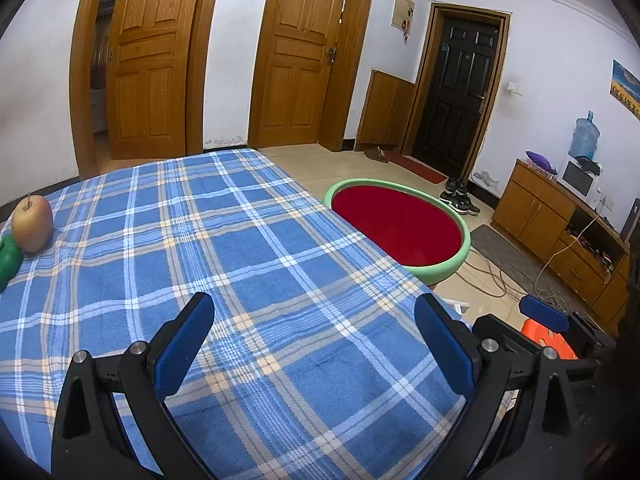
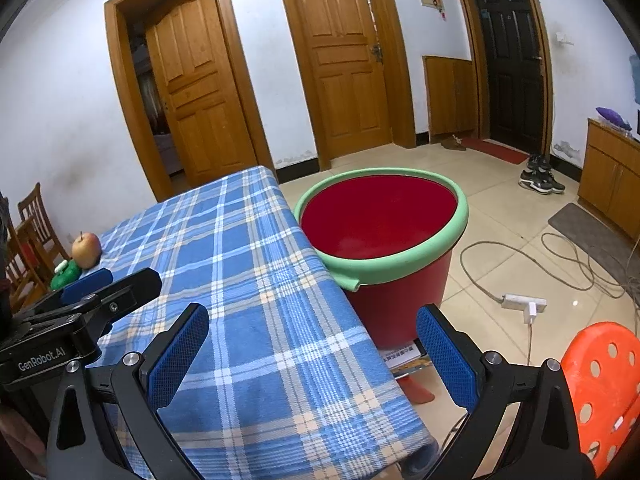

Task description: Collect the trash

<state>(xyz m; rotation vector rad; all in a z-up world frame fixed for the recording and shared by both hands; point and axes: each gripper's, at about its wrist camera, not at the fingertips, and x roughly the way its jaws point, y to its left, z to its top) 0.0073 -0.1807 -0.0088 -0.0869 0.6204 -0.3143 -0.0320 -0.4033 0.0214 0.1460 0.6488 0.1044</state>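
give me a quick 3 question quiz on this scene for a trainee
1. True or false: both grippers are open and hold nothing.
2. Which lies nearest the apple on the table? A) the green object B) the bucket C) the orange stool
3. Fill in: the red bucket has a ____ rim.

Key:
1. True. The left gripper and right gripper show fingers spread wide over the cloth.
2. A. The green object sits right beside the apple; the bucket stands off the table's far side, and the stool is on the floor.
3. Green.
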